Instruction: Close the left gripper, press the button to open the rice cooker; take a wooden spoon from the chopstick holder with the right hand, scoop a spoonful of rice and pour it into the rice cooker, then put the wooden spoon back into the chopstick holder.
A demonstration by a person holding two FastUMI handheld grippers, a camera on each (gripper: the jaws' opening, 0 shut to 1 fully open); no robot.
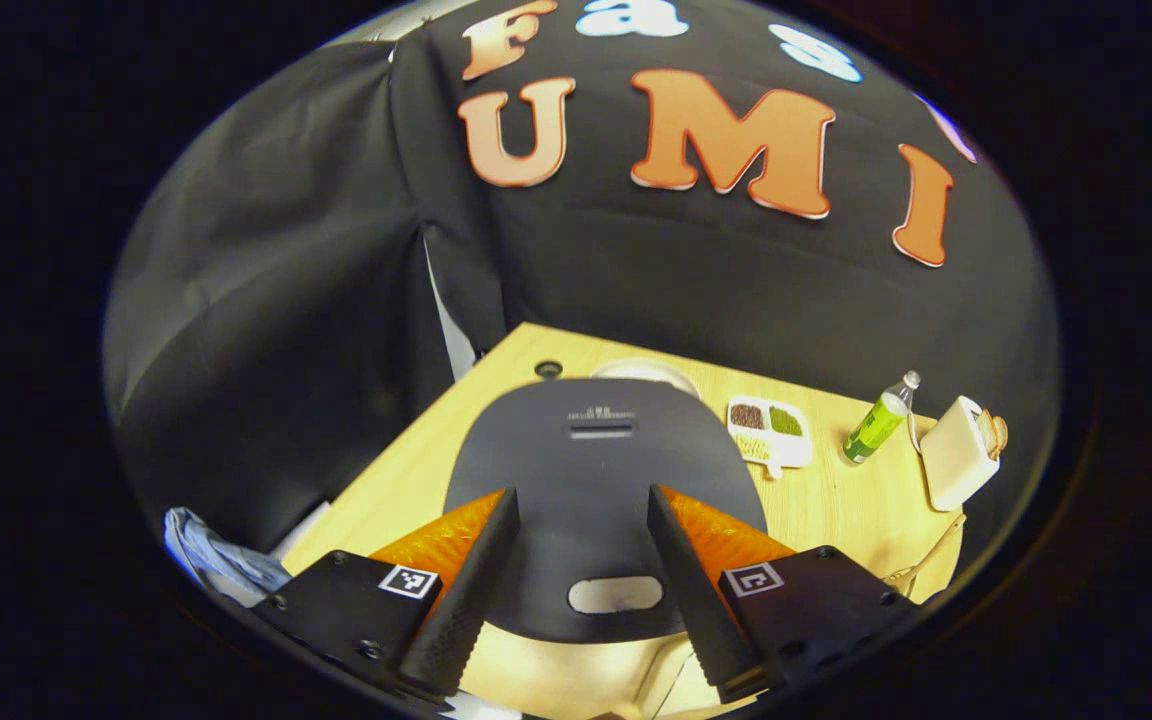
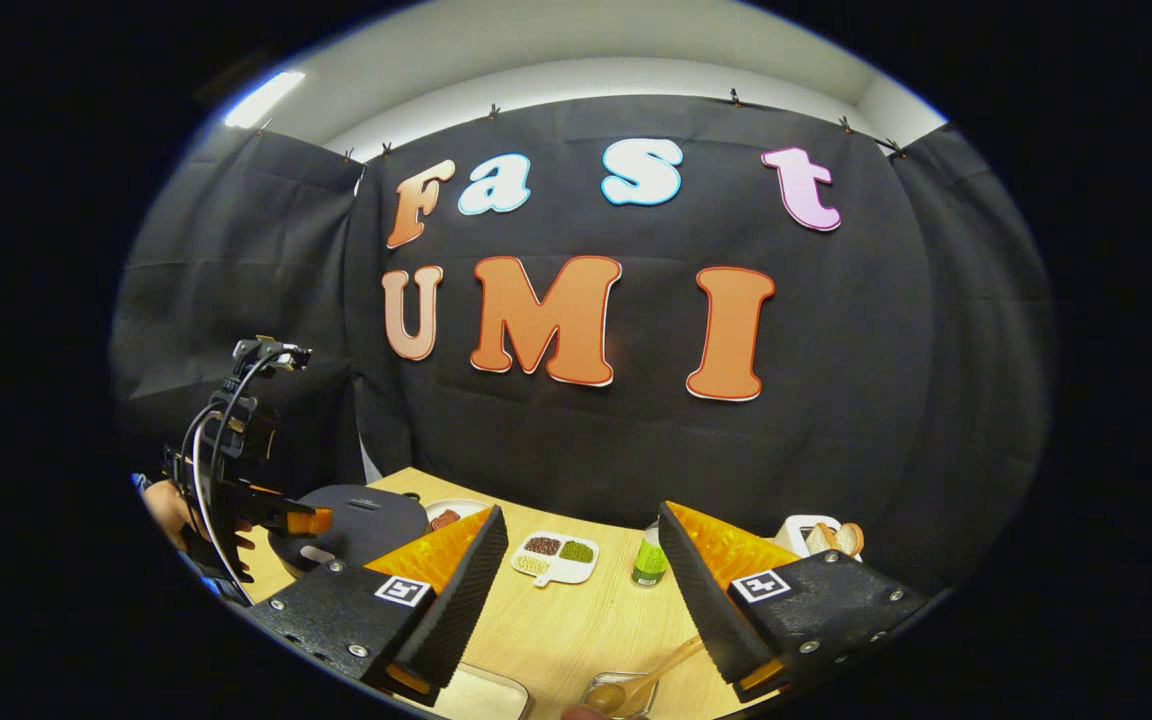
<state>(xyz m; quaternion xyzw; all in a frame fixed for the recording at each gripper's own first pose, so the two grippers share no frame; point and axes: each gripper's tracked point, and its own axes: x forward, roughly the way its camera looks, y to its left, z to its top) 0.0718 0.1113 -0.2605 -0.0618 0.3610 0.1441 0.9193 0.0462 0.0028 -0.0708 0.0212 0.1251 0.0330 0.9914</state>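
Observation:
The rice cooker [image 1: 586, 470] has a dark, closed lid with a pale oval button [image 1: 616, 594] at its near edge. My left gripper [image 1: 581, 495] hovers open above the lid, one finger on each side of the button and nothing between them. In the right gripper view, that gripper [image 2: 311, 520] is held by a hand [image 2: 171, 510] over the cooker [image 2: 356, 520]. My right gripper [image 2: 581, 512] is open and empty above the table. The wooden spoon [image 2: 651, 675] lies in a clear holder [image 2: 604, 688] just below it, also seen as the spoon [image 1: 926, 560] at the table's right edge.
On the wooden table [image 1: 836, 500] stand a white divided tray of grains [image 1: 771, 430], a green bottle [image 1: 876, 420] and a white toaster with bread [image 1: 956, 450]. A white dish [image 1: 646, 372] sits behind the cooker. A pale container [image 2: 481, 695] shows at the bottom edge.

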